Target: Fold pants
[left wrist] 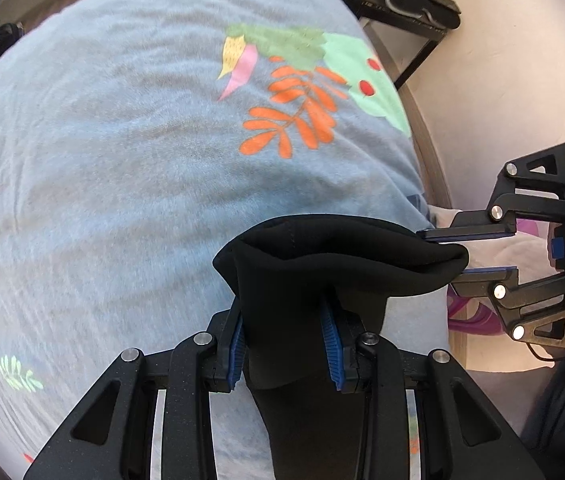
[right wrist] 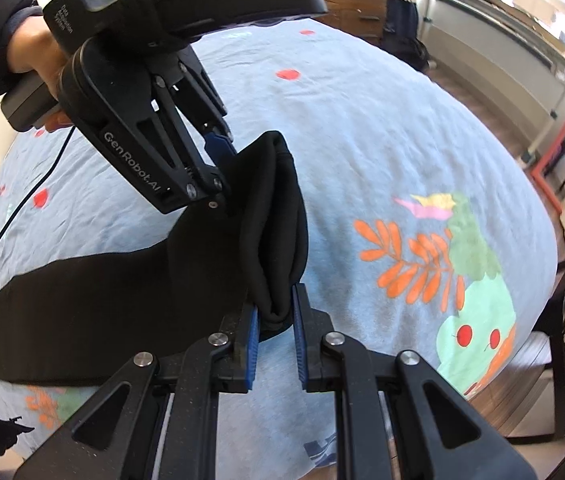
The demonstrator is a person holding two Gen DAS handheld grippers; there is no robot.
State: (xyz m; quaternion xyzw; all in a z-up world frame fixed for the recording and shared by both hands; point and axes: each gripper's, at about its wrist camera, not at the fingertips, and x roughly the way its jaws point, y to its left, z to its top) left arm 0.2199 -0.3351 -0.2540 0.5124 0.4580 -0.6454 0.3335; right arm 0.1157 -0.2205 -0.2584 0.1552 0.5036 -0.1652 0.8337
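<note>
Pants [right wrist: 122, 280], black, lying partly on blue bedspread [right wrist: 362, 140], one end lifted toward 12 o'clock. Left gripper [left wrist: 286, 344] and right gripper [right wrist: 276, 336] both clenching that edge. Fold looking underway, not finished.

Both wrist views close, downward, sharing pants [left wrist: 322, 264]

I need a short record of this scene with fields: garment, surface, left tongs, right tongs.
garment: black fabric pants, one end lifted, the rest lying on the cover
surface: light blue bed cover with leaf and berry print
left tongs: shut on the pants' edge
right tongs: shut on bunched pants edge
</note>
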